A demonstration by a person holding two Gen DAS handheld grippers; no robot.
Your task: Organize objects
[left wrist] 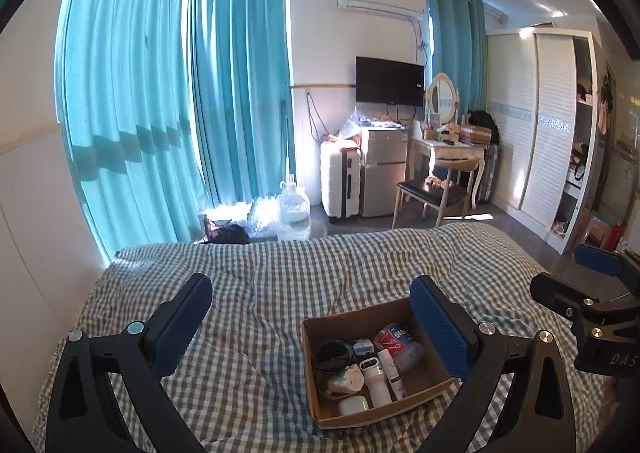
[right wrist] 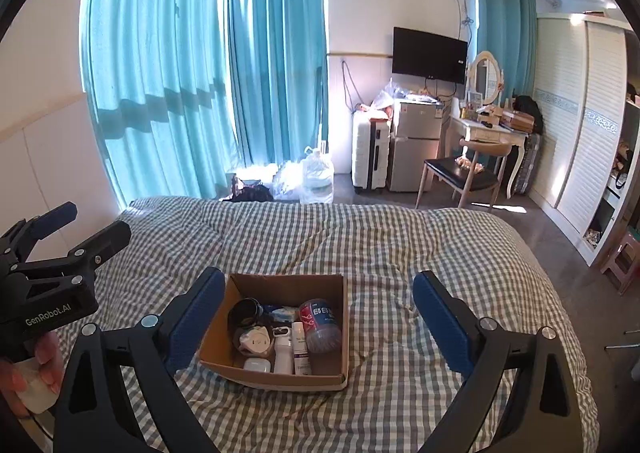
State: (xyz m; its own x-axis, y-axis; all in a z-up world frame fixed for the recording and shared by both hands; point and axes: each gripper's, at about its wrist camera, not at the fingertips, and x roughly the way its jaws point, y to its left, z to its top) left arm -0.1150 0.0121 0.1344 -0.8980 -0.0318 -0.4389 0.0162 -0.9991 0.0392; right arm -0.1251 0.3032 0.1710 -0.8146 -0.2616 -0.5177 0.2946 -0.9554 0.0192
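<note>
A brown cardboard box point(right wrist: 224, 333) sits on the checked bedcover point(right wrist: 380, 253); it also shows in the left wrist view point(left wrist: 312, 373). Inside lie a red and blue can point(right wrist: 320, 323), a white tube point(right wrist: 301, 349), a white bottle point(right wrist: 282, 353), a white earbud case point(right wrist: 256, 365), a black round item point(right wrist: 244, 313) and a white plug point(right wrist: 256, 343). My left gripper point(left wrist: 312, 317) is open and empty, above the bed, left of the box. My right gripper point(right wrist: 320, 313) is open and empty, held over the box. Each gripper shows at the edge of the other's view.
Beyond the bed's foot are teal curtains point(right wrist: 180, 73), a water jug point(right wrist: 318, 175), bags, a white suitcase point(right wrist: 370, 155), a small fridge point(right wrist: 416, 145), a chair point(right wrist: 464, 173), a dressing table point(right wrist: 488, 133) and a white wardrobe point(right wrist: 580, 125) on the right. A pink stool point(right wrist: 622, 261) stands beside the bed.
</note>
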